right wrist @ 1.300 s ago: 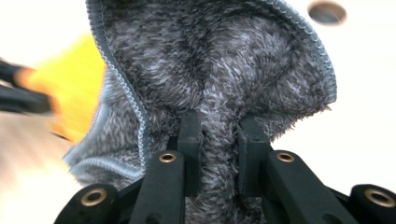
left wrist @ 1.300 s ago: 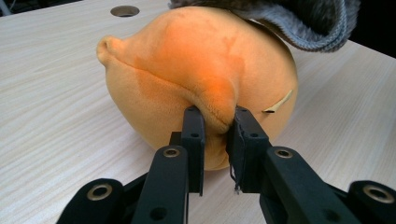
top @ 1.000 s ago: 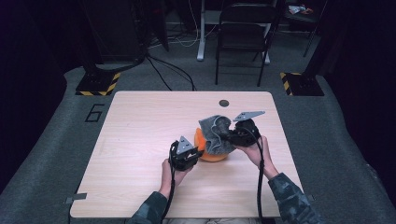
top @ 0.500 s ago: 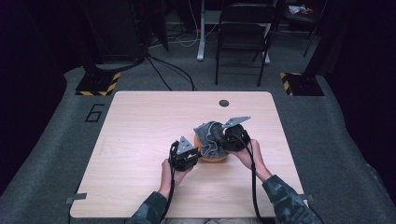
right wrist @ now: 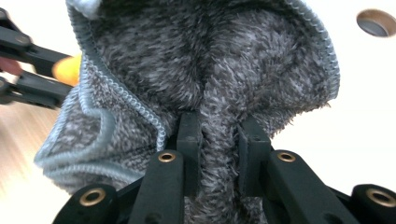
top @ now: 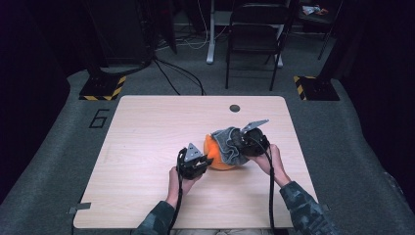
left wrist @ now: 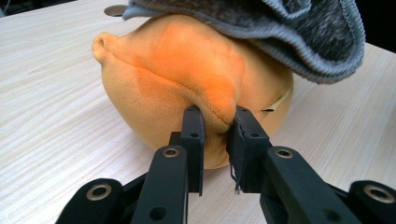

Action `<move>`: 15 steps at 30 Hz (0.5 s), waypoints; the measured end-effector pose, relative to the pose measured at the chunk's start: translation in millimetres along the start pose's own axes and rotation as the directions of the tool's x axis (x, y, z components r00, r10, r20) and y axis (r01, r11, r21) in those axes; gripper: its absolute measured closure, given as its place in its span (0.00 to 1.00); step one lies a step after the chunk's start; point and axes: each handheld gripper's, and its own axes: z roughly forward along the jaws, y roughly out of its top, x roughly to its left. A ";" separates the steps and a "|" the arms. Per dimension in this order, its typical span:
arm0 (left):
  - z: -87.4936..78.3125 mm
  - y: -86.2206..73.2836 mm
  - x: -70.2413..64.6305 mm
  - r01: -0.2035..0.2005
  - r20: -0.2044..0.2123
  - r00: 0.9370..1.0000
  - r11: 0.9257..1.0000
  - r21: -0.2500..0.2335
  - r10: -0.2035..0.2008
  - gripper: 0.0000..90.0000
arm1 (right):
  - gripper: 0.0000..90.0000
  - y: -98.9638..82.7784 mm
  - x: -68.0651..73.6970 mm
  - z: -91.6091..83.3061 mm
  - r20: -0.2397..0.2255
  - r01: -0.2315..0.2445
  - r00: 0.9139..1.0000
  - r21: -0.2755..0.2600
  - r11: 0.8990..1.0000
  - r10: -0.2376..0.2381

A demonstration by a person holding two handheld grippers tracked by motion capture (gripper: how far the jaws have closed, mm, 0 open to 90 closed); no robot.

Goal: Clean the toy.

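While pinching a fold of the orange plush ball [left wrist: 187, 84], left gripper [left wrist: 215, 122] nearly closed, soft skin bunched between both black jaws, ball steadied against the wooden table [top: 147, 142]. Opposite, across the ball, right gripper [right wrist: 218, 128] likewise nearly closed, a ridge of the grey fleece cloth [right wrist: 205, 60] clamped between its jaws. Cloth draped over the top and far side of the ball as seen from the left gripper, hemmed edge hanging just above that gripper's jaws. From above, left gripper [top: 195, 162] touching the near-left side of the ball [top: 215, 159], right gripper [top: 250, 142] at its right, cloth [top: 226, 144] between them, covering most of the upper half.

Judged progress: roughly midway in a wiping or covering job. Grip on both things secured, cloth laid on the crown. Left to do, probably: drawing the cloth over the bare orange face toward the left gripper. Beyond the grippers, a round grommet hole [top: 235, 108] in the table, then a chair [top: 254, 44] on the grey floor.
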 end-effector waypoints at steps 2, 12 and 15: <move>0.0 0.0 0.1 -0.001 0.000 1.000 1.000 0.000 0.001 0.85 | 0.83 -1.7 -3.8 0.4 0.008 -0.015 1.000 0.011 1.000 0.015; 0.0 -0.4 0.8 0.006 -0.002 1.000 1.000 -0.003 -0.006 0.85 | 0.83 -15.1 -30.1 9.4 0.045 -0.091 0.995 0.077 0.993 0.088; 0.1 -0.5 1.3 0.007 -0.003 1.000 1.000 -0.003 -0.007 0.85 | 0.83 -19.9 -36.6 14.2 0.075 -0.103 0.993 0.106 0.989 0.096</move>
